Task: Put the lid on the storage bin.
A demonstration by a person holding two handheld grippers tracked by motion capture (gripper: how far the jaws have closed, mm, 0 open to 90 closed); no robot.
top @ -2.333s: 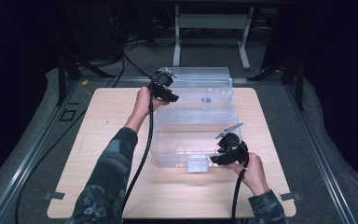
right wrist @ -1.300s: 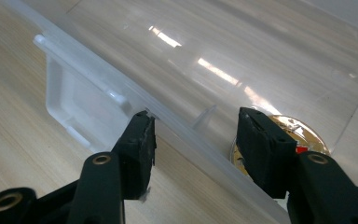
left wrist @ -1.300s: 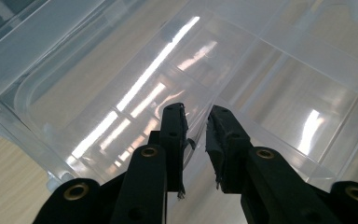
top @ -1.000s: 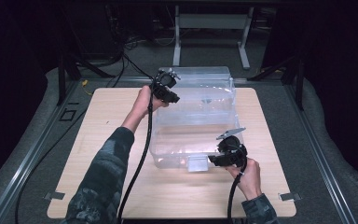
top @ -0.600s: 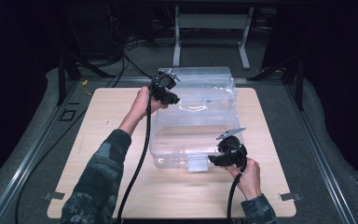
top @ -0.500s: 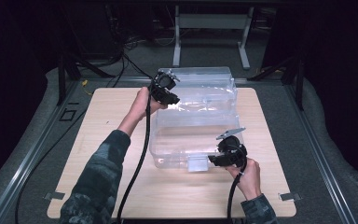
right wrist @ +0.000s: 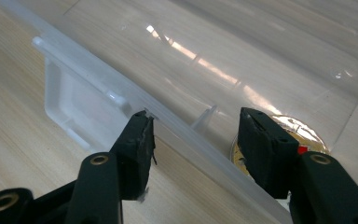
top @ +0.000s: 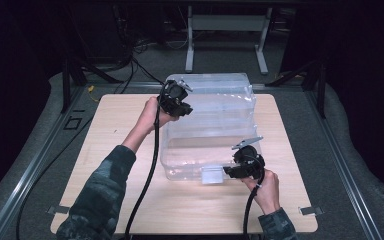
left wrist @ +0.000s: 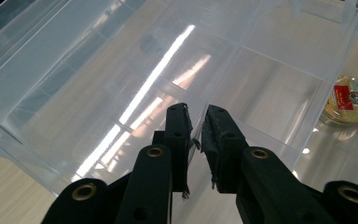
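High view: a clear plastic storage box lies on the wooden counter, tipped with its far end raised. The left tongs grip its far left edge and the right tongs sit at its near right rim, beside a white latch. I judge the step to be tilting or turning the box over; the next move calls for both hands to swing together so the thin wall does not slip.

Left gripper view: the left tongs are pressed nearly together, pinching a thin transparent wall of the box. Through the plastic a small round gold-lidded tin lies on the counter.

Right gripper view: the right tongs stand half spread, straddling the box's rim; whether the pads press on it I cannot tell. The white latch lies left of them and the tin shows under the plastic. The box looks glossy, see-through, ribbed and light.
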